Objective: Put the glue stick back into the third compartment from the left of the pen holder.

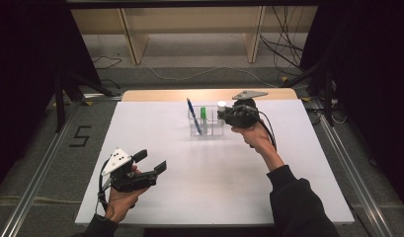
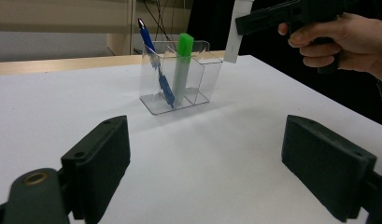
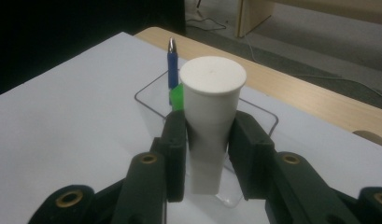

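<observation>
- White tube (image 3: 211, 116) stands upright, clamped between the right gripper (image 3: 207, 144) fingers, above the clear holder (image 2: 179, 79) on the counter (image 1: 199, 173).
- Blue pen (image 2: 156, 70) and green marker (image 2: 183, 65) sit inside the holder.
- Left gripper (image 1: 152, 163) fingers spread wide, holding nothing.

A blue pen (image 1: 192, 109) leans in the left compartment of a clear holder, a green marker (image 1: 203, 116) upright just right of it. The white worktop (image 1: 199, 182) has a wooden far edge. Beyond stand wooden shelf legs (image 1: 133, 42) and loose cables (image 1: 283, 47) on the floor.
</observation>
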Demonstrator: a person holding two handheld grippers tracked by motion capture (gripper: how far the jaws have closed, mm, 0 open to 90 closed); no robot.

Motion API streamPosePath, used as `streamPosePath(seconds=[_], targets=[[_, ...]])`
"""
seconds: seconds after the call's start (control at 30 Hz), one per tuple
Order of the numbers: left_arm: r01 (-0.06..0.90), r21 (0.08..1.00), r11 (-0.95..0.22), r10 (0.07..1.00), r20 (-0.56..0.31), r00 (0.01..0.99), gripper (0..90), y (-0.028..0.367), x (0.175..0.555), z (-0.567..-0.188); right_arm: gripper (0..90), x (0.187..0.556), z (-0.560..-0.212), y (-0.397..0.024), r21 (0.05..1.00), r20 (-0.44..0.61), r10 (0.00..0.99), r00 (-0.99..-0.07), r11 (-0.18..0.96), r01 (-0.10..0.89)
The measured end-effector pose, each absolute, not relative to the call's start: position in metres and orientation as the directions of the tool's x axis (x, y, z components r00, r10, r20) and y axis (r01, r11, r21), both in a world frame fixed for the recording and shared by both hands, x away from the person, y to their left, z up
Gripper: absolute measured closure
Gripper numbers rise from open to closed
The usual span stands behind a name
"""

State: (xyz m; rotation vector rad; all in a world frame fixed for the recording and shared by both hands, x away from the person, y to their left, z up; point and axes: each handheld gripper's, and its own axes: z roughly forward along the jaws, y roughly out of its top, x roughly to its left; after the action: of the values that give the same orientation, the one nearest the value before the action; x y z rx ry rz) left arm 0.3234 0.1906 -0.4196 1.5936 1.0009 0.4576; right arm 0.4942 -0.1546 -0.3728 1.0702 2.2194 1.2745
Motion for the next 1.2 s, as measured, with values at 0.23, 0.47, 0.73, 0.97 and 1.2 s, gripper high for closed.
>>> streamPosePath(seconds=[0.23,0.47,0.73,0.97,1.2], targets=[[0.357,0.934,0.004,0.797,-0.219,0.563,15.0,0.191,0.324,-0.420,68.4,0.503,-0.371,-0.151,0.847,0.049,0.777,-0.628,0.301,0.438],[0.358,0.934,0.003,0.796,-0.219,0.565,15.0,0.191,0.324,-0.420,68.4,0.512,-0.373,-0.149,0.846,0.047,0.790,-0.611,0.293,0.445],[0.358,0.934,0.004,0.796,-0.220,0.564,15.0,0.191,0.324,-0.420,68.4,0.521,-0.372,-0.148,0.844,0.043,0.809,-0.587,0.285,0.455],[0.357,0.934,0.004,0.797,-0.219,0.563,15.0,0.191,0.323,-0.419,68.3,0.527,-0.378,-0.146,0.838,0.044,0.821,-0.569,0.280,0.469],[0.356,0.934,0.004,0.797,-0.219,0.563,15.0,0.191,0.323,-0.419,68.3,0.530,-0.382,-0.144,0.829,0.050,0.825,-0.563,0.280,0.484]])
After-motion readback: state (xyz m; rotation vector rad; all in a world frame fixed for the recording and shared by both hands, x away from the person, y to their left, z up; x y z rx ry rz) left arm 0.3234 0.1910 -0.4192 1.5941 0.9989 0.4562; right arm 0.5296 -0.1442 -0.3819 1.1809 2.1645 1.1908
